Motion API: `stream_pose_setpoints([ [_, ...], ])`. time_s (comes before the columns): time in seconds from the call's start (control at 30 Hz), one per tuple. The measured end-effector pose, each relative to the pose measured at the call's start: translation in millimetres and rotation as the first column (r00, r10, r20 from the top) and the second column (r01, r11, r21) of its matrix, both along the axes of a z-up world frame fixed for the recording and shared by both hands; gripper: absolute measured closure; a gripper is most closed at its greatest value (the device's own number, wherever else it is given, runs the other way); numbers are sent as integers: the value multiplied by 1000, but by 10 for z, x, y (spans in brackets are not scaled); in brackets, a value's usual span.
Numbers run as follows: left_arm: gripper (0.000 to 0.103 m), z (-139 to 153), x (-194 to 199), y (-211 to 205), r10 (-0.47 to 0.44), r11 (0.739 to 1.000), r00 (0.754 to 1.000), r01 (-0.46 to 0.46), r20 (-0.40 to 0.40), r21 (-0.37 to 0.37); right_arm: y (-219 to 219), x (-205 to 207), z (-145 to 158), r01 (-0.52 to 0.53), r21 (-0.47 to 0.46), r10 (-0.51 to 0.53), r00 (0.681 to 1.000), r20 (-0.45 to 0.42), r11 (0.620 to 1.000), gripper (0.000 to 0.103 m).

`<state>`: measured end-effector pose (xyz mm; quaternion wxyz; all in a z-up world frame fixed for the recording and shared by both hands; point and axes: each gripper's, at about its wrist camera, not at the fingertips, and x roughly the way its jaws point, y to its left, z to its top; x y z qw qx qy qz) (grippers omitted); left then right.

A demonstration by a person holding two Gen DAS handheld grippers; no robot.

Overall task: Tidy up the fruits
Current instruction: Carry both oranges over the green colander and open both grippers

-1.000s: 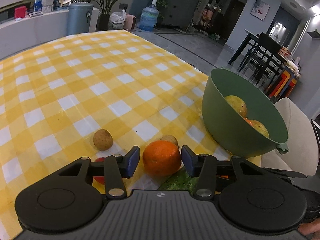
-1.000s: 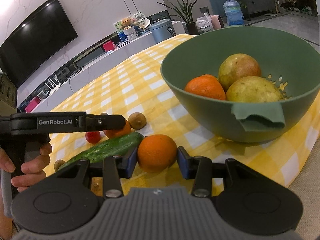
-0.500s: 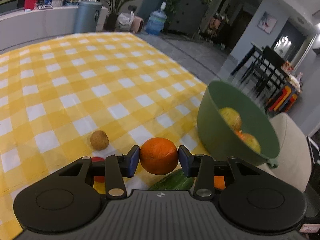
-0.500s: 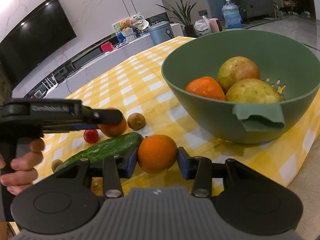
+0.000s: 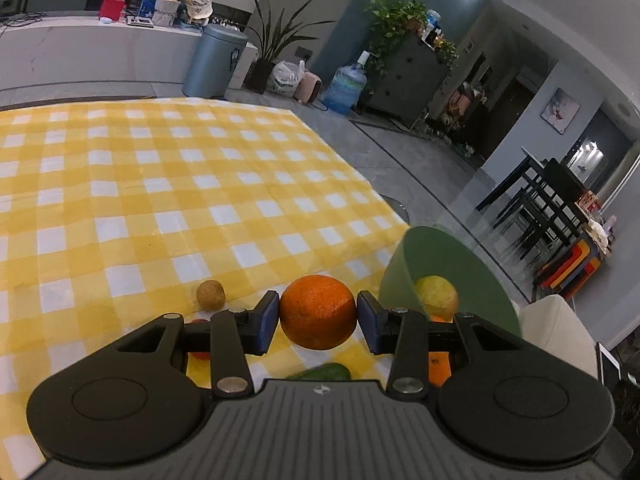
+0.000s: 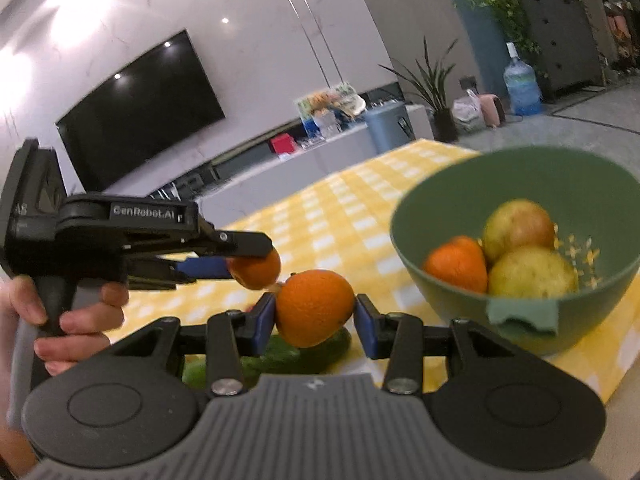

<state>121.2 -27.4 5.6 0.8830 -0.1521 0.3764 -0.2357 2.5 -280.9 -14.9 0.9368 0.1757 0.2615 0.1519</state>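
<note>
My left gripper (image 5: pixel 318 322) clamps a round, dimpled orange (image 5: pixel 318 312) between its blue pads, squeezed across the widest part so the smooth skin cannot roll out. The fruit hangs clear of the yellow-and-white checked tablecloth (image 5: pixel 160 200). My right gripper (image 6: pixel 314 320) grips a second, slightly oval orange (image 6: pixel 314 308) the same way, pads on opposite flanks; its lower end hangs in front of the long dark-green cucumber (image 6: pixel 280 354) lying on the cloth. Seen from the right wrist, the left gripper with its load sits just beside and slightly above the right one, so both fruits travel as a pair. My left hand (image 6: pixel 68 312) wraps the black handle.

The deep matte-green plastic bowl (image 6: pixel 460 208) stands at the near corner of the table, to the right of both grippers, its mouth open toward them. It holds a small orange fruit (image 6: pixel 456 264) and two yellowish-green round fruits (image 6: pixel 520 228), which sit against the far wall and leave room at the front. I judge this to be the carry step: both oranges are raised and ready to pass over the rim.

A small brown round fruit (image 5: pixel 211 295) lies on the cloth, along with a small red fruit (image 5: pixel 198 354) half hidden by the left gripper's arm. The cucumber probably stays out, being no fruit for the bowl.
</note>
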Motion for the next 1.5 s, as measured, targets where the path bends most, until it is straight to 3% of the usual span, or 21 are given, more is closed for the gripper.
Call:
stream_pose_setpoints([
  [0.1, 55, 128, -138, -6, 21, 1000, 999, -21, 26, 8, -153, -105, 149, 14, -7, -13, 999, 44, 1000, 63],
  [0.27, 55, 356, -313, -136, 25, 1000, 999, -25, 43, -3, -568, -343, 414, 125, 45, -129, 986, 109, 991, 63],
  [0.4, 55, 500, -446, -389, -6, 1000, 998, 4, 59, 26, -848, -517, 587, 238, 12, -237, 964, 123, 971, 63],
  [0.6, 55, 535, -486, -854, -106, 994, 994, 105, 35, 18, -1370, -660, 607, 342, 131, -354, 932, 81, 931, 63],
  [0.7, 55, 466, -396, -1132, -146, 989, 989, 146, -9, 14, -1551, -508, 569, 358, 168, -362, 932, -7, 918, 63],
  [0.77, 55, 412, -365, -1274, -174, 985, 985, 174, -19, 8, -1615, -384, 522, 336, 201, -338, 941, -28, 920, 63],
  [0.9, 55, 272, -257, -1526, -224, 974, 972, 222, -66, -45, -1564, -162, 414, 326, 176, -323, 945, -46, 929, 63],
  [1.0, 55, 142, -211, -1689, -240, 970, 968, 238, -66, -40, -1593, 9, 290, 317, 202, -304, 948, -93, 927, 63],
  [1.17, 55, -3, -130, -1827, -284, 957, 957, 280, -59, -79, -1578, 257, 223, 318, 141, -310, 948, -75, 938, 62],
  [1.3, 56, -73, -79, -1945, -272, 962, 960, 268, -74, -53, -1587, 388, 135, 362, 76, -355, 930, -93, 929, 62],
  [1.5, 55, -132, -56, -2012, -288, 958, 953, 284, -95, -50, -1726, 446, 8, 340, 147, -327, 939, -102, 929, 62],
])
